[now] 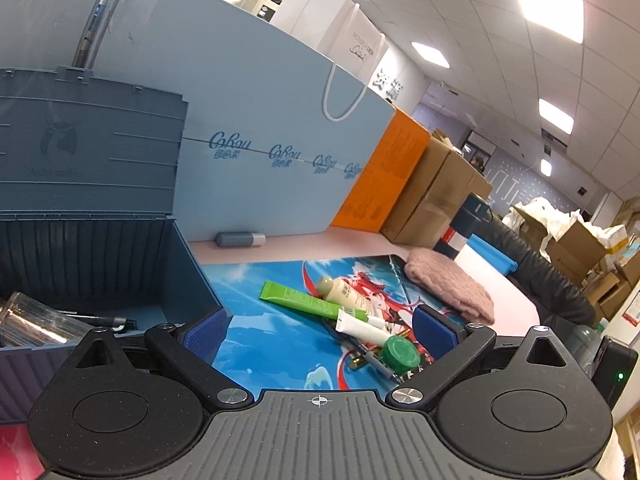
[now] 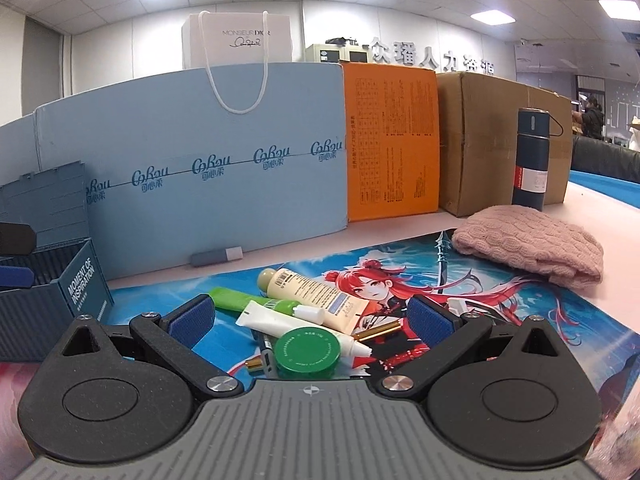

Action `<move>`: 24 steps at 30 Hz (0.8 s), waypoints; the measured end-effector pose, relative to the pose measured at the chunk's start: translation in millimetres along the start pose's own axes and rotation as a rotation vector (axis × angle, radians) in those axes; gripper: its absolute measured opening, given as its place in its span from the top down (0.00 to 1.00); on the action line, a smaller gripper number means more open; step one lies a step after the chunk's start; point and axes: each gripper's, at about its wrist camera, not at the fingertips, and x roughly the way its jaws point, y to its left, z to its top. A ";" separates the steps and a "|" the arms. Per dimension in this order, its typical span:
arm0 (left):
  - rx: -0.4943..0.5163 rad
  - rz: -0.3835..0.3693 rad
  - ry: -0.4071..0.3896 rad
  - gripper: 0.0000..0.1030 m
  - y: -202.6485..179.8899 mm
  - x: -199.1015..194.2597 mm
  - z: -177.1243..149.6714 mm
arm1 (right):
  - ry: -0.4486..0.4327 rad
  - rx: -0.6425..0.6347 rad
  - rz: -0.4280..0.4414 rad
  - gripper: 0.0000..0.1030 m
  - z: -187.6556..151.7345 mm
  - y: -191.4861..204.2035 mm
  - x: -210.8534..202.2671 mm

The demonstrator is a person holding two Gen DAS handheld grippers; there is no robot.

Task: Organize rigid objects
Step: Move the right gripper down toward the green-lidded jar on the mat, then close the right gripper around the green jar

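**Tubes and green-lidded jar heaped on the anime mat**

Tubes — green (image 2: 240, 300), cream (image 2: 308, 294), white (image 2: 280, 318) — lie piled with the green-lidded jar (image 2: 310, 353) on my desk mat (image 2: 520, 320); my right gripper (image 2: 312, 316) hangs spread around them; my left gripper (image 1: 320, 330) gapes empty beside the blue storage box (image 1: 100, 240).

Heap on the printed desk mat: round green screw-lid jar (image 2: 310, 353) nearest; white tube (image 2: 288, 324) lying across green tube (image 2: 240, 300); beige barcode tube (image 2: 308, 296) behind. Open blue-grey plastic storage box (image 1: 188, 264), left, holds a shiny metallic cup (image 1: 28, 320) and pen (image 1: 104, 321).
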 end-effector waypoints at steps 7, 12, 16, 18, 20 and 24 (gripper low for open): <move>-0.013 0.013 0.004 0.03 4.0 2.9 0.1 | 0.012 -0.035 0.019 0.00 5.0 -7.5 3.1; -0.003 0.017 0.019 0.03 3.1 7.3 -1.6 | 0.096 -0.154 0.079 0.03 -1.6 2.2 18.0; 0.002 0.019 0.029 0.03 3.3 10.7 -3.0 | 0.110 -0.155 0.087 0.04 -12.0 4.4 27.4; 0.004 0.020 0.035 0.03 3.4 11.9 -3.8 | 0.114 -0.089 0.084 0.04 -16.9 -2.0 34.4; 0.007 0.019 0.038 0.03 2.8 12.7 -4.6 | 0.129 -0.027 0.073 0.11 -22.0 -8.4 42.1; 0.013 0.026 0.050 0.03 2.7 16.3 -6.2 | 0.148 0.037 0.058 0.24 -29.6 -13.0 54.7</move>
